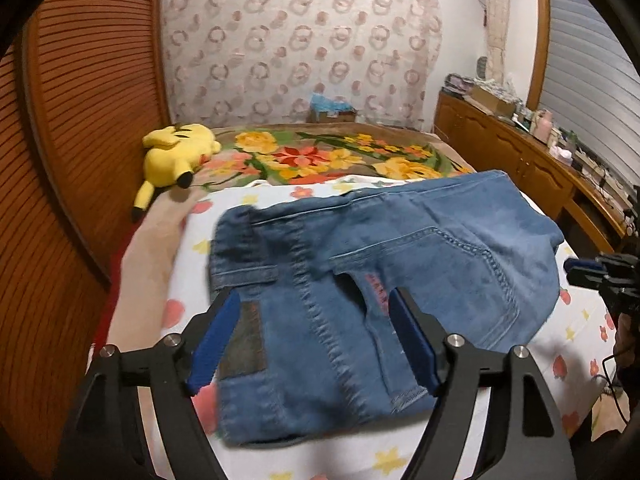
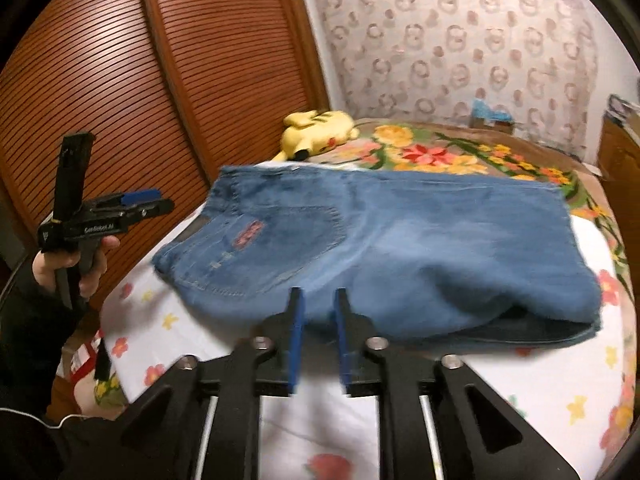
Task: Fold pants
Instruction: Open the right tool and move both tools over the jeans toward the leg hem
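At the left, the left gripper (image 1: 316, 308) hangs over the waistband end of the jeans (image 1: 360, 264), its blue pads spread wide with nothing pinched between them; the denim lies flat beneath, not gripped. The jeans rest folded into a compact slab on the flowered white sheet (image 1: 560, 360) of the bed, waistband to the left and the fold's open edges to the right. Moving right, the right gripper (image 2: 319, 312) sits just at the near edge of the cloth, jaws parted a little and empty — the fabric is beyond the pads, untouched. The fold looks nearly done, so I judge the step in hand to be a release and tidy: lift both tools straight clear without dragging the top layer, then press any raised edge flat. As for containers, a small box (image 1: 332, 114) stands at the far end of the bed with something blue in it, too blurred to name; a yellow plush toy (image 1: 176, 152) lies near the louvred doors.
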